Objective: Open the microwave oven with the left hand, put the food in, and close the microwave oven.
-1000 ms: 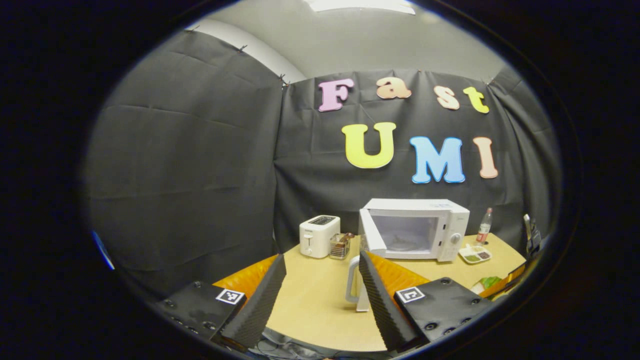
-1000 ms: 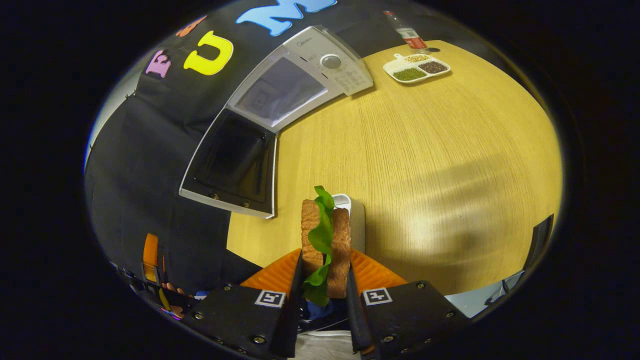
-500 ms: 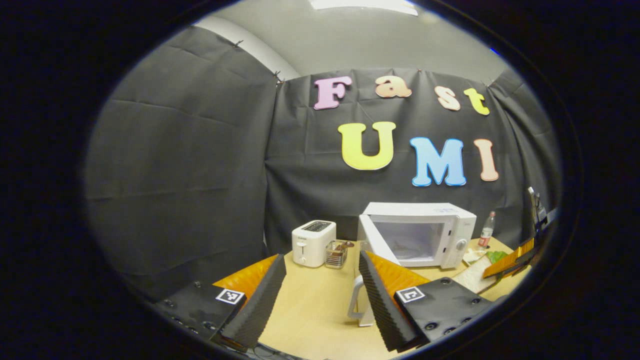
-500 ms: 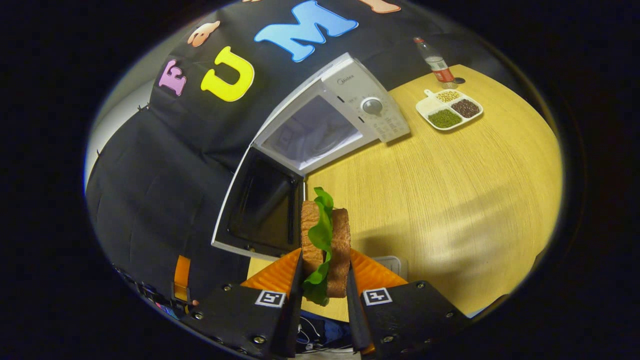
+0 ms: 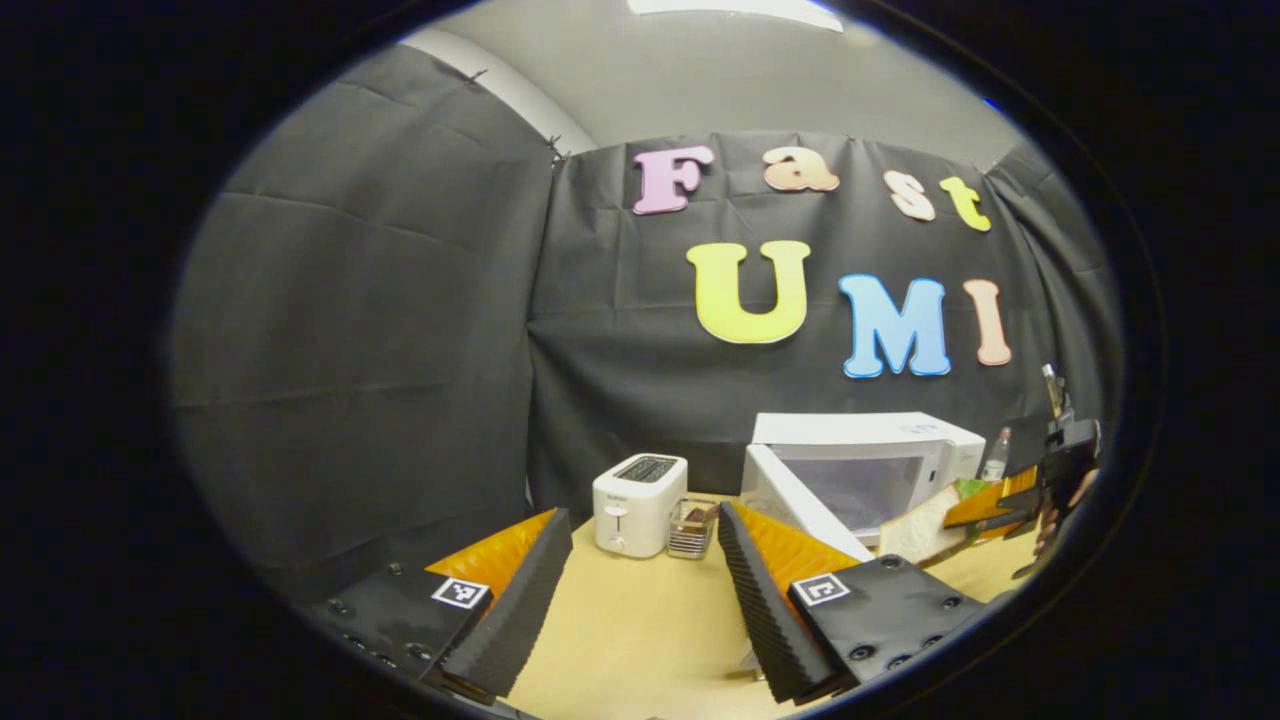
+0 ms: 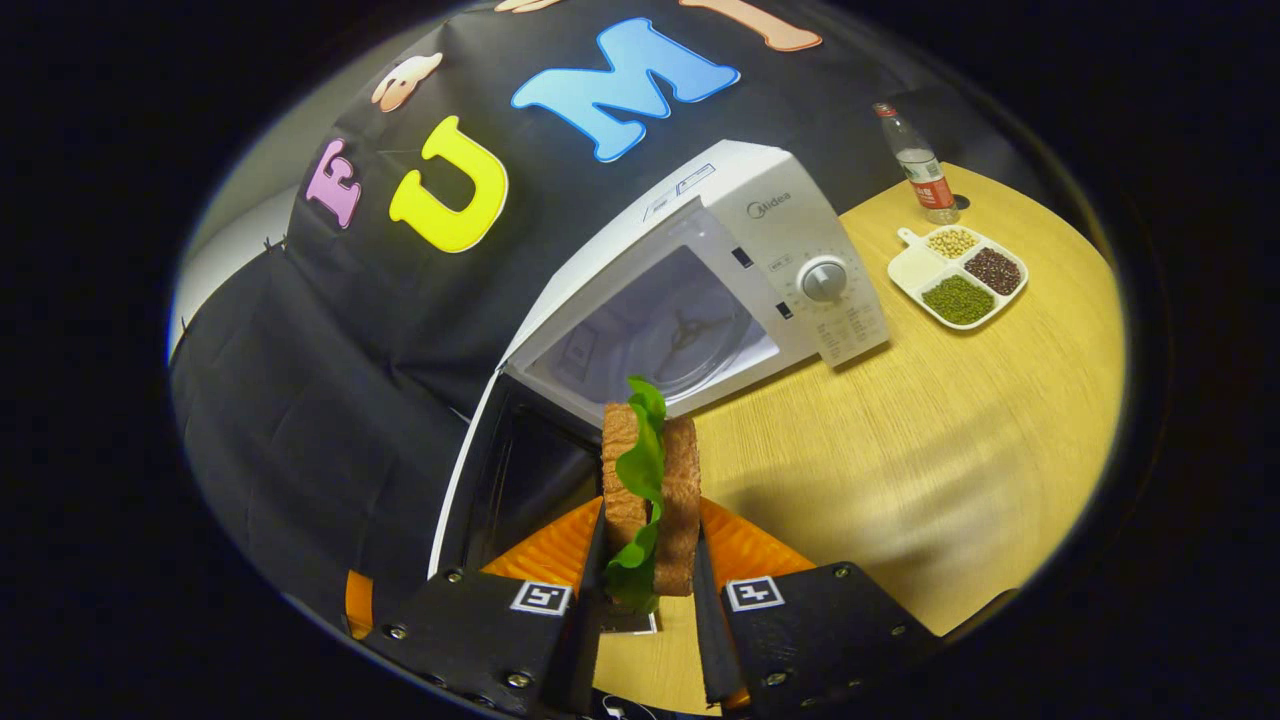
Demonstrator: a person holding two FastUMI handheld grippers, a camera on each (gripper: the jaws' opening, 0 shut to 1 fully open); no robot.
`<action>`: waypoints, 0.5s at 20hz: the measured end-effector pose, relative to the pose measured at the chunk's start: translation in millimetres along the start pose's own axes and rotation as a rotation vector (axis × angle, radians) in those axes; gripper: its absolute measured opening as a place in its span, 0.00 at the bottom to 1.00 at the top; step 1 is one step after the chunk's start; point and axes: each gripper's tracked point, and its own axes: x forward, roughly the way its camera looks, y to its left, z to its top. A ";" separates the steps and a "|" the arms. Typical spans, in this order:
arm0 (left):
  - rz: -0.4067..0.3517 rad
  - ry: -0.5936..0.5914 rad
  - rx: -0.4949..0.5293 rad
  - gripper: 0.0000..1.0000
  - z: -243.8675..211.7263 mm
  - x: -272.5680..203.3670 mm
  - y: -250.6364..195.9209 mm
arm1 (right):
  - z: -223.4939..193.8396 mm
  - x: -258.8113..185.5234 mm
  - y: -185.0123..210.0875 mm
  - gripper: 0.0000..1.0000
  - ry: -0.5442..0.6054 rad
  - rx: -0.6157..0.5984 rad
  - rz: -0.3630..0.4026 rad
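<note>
The white microwave (image 6: pixel 760 250) stands on the wooden table (image 6: pixel 950 450) with its door (image 6: pixel 520 480) swung wide open to the left; the glass turntable (image 6: pixel 690 335) shows inside. My right gripper (image 6: pixel 648 535) is shut on a sandwich (image 6: pixel 683 480) of brown bread and green lettuce, held on edge just in front of the open cavity. In the left gripper view the microwave (image 5: pixel 880 445) is at the right, and the right gripper (image 5: pixel 985 508) holds the sandwich (image 5: pixel 920 532) before its opening. My left gripper (image 5: pixel 642 520) hangs open over the table, holding nothing.
A white toaster (image 5: pixel 638 490) and a small clear holder (image 5: pixel 692 527) stand left of the microwave. To its right lie a white divided tray of beans (image 6: pixel 958 275) and a plastic bottle (image 6: pixel 915 160). Black cloth walls close in the back and left.
My right gripper has carried the sandwich up and forward, close to the microwave's opening. The left gripper has drifted left and back, staying open. A white stand has dropped out of sight.
</note>
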 end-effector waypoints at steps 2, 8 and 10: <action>0.013 0.013 -0.002 0.94 -6.0 9.5 13.9 | 8.5 22.0 4.2 0.41 -0.030 0.003 -0.007; 0.049 0.026 0.044 0.94 -6.6 28.0 52.7 | 31.3 78.2 16.9 0.41 -0.127 0.008 -0.011; 0.051 0.040 0.050 0.94 -12.2 33.8 57.8 | 36.3 93.1 17.8 0.41 -0.158 0.003 -0.018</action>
